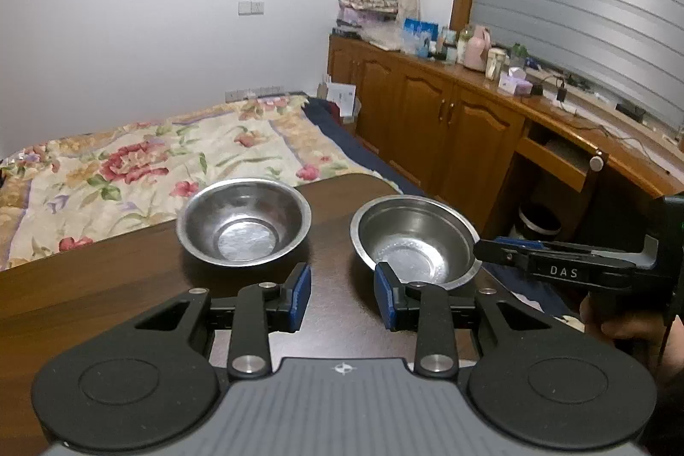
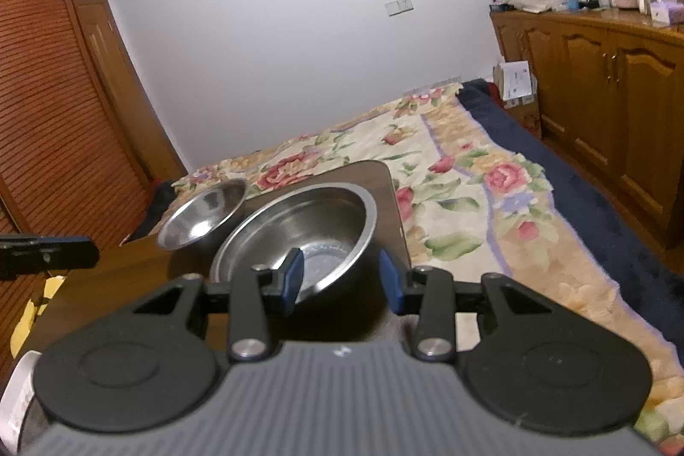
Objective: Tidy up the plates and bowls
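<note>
Two steel bowls stand side by side on a dark wooden table. The left bowl is empty and nothing touches it. My left gripper is open, low over the table, just short of the gap between the bowls; its right finger is close to the right bowl. My right gripper is open and straddles that bowl's near rim, one finger inside and one outside. In the left wrist view the right gripper reaches in from the right to the rim. The other bowl lies behind.
A bed with a floral quilt lies right behind the table's far edge. Wooden cabinets with a cluttered top run along the right, and a slatted wardrobe stands on the left. The right bowl sits near the table's right edge.
</note>
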The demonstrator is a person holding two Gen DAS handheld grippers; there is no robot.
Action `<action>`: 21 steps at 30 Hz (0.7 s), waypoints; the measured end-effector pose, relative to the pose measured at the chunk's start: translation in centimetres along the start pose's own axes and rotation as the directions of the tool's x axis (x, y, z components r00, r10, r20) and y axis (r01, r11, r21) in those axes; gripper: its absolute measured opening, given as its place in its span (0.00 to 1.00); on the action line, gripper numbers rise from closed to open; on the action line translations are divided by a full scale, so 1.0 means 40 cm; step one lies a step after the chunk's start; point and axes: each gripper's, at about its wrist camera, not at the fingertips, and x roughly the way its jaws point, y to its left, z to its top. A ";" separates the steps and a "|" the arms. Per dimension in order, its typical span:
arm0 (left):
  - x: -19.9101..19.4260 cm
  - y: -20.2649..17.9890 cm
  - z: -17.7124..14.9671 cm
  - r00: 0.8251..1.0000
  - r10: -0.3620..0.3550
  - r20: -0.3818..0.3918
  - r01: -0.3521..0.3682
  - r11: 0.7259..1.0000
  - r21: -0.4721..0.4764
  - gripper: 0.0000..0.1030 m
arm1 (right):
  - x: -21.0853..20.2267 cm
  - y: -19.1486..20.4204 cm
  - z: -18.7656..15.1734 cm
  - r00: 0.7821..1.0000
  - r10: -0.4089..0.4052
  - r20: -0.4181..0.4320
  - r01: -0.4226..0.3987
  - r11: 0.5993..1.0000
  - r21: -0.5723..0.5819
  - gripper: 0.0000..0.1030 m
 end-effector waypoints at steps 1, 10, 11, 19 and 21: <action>0.012 -0.003 0.004 1.000 0.000 -0.008 0.000 1.000 0.003 0.34 | 0.003 -0.004 0.001 1.000 0.005 -0.002 -0.005 1.000 0.001 0.40; 0.112 0.005 0.045 0.996 -0.002 -0.091 0.004 1.000 0.014 0.34 | 0.032 -0.024 0.021 0.998 0.063 -0.024 -0.062 0.997 0.040 0.40; 0.121 0.006 0.049 0.995 -0.004 -0.098 0.006 1.000 0.016 0.34 | 0.035 -0.023 0.024 0.997 0.069 -0.024 -0.068 0.997 0.037 0.40; 0.197 0.005 0.069 0.988 -0.027 -0.155 0.031 0.999 0.026 0.34 | 0.047 -0.012 0.036 0.995 0.093 -0.040 -0.092 0.995 0.026 0.40; 0.213 0.007 0.071 0.985 -0.039 -0.168 0.043 0.999 0.017 0.34 | 0.048 -0.010 0.038 0.994 0.099 -0.044 -0.098 0.995 0.026 0.40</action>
